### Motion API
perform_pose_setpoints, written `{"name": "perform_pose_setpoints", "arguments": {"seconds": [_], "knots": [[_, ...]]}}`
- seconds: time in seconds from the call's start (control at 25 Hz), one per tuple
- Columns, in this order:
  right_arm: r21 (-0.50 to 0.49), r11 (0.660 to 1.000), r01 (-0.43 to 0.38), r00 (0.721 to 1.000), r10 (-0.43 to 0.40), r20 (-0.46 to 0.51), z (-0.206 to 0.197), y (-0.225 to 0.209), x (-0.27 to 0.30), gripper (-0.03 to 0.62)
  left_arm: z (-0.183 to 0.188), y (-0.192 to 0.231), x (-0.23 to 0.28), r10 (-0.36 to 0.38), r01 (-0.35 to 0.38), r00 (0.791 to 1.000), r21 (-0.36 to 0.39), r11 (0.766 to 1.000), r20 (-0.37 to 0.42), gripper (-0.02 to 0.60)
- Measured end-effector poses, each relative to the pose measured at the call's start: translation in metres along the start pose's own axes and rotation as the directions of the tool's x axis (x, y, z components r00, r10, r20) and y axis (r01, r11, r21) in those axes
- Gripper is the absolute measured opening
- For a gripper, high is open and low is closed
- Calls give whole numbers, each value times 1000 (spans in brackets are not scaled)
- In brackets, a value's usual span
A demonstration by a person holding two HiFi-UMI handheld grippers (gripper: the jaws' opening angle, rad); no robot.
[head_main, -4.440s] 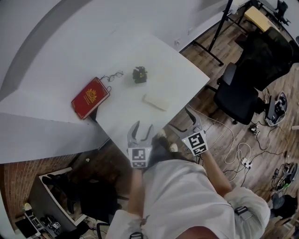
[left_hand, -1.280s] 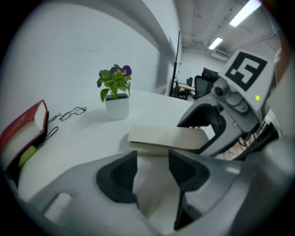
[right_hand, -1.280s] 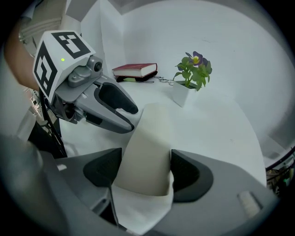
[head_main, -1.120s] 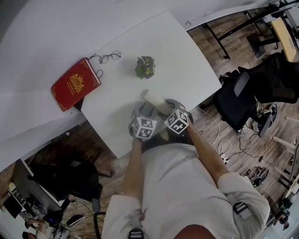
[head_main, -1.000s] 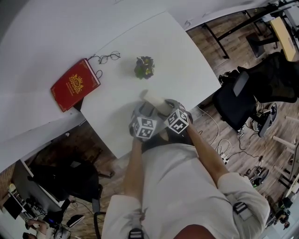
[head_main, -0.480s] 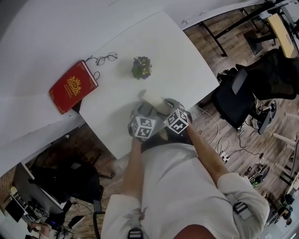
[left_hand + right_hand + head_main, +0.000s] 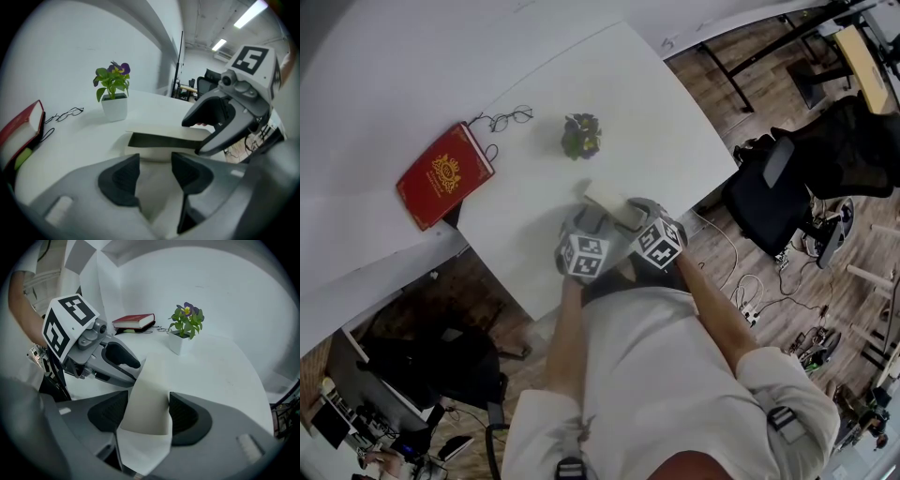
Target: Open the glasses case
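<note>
The cream glasses case (image 7: 607, 199) lies near the front edge of the white table (image 7: 666, 122). In the left gripper view its lid stands slightly raised, with a dark slit under it (image 7: 159, 140). My left gripper (image 7: 154, 176) is at the case's near end, and the cream body fills the gap between its pads. My right gripper (image 7: 147, 416) is closing its jaws on the cream lid (image 7: 150, 390), which touches both pads. In the head view the two grippers (image 7: 592, 220) (image 7: 636, 214) meet side by side over the case and hide most of it.
A small potted plant (image 7: 580, 136) stands just beyond the case. A red book (image 7: 443, 175) and a pair of glasses (image 7: 508, 118) lie at the far left. A black office chair (image 7: 787, 178) and floor cables sit to the right of the table.
Since the earliest frame both grippers have come from in front of the table onto the case. Over the last second they stay in place; only the head view shifts slightly.
</note>
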State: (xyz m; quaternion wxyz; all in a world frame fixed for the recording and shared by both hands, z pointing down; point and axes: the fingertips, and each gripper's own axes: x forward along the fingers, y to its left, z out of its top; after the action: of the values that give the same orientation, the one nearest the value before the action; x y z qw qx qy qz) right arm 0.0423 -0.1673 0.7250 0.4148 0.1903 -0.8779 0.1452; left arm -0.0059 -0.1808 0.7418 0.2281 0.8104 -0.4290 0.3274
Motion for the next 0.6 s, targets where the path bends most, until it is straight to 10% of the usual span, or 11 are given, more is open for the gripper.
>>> {"name": "perform_pose_setpoints", "arguments": {"seconds": [0.6], "knots": [[8,1000,6,1000,-7,23,6,-11,-15,196,0,-1,-1,-7,7,1000,-5,1000,-4,215]]}}
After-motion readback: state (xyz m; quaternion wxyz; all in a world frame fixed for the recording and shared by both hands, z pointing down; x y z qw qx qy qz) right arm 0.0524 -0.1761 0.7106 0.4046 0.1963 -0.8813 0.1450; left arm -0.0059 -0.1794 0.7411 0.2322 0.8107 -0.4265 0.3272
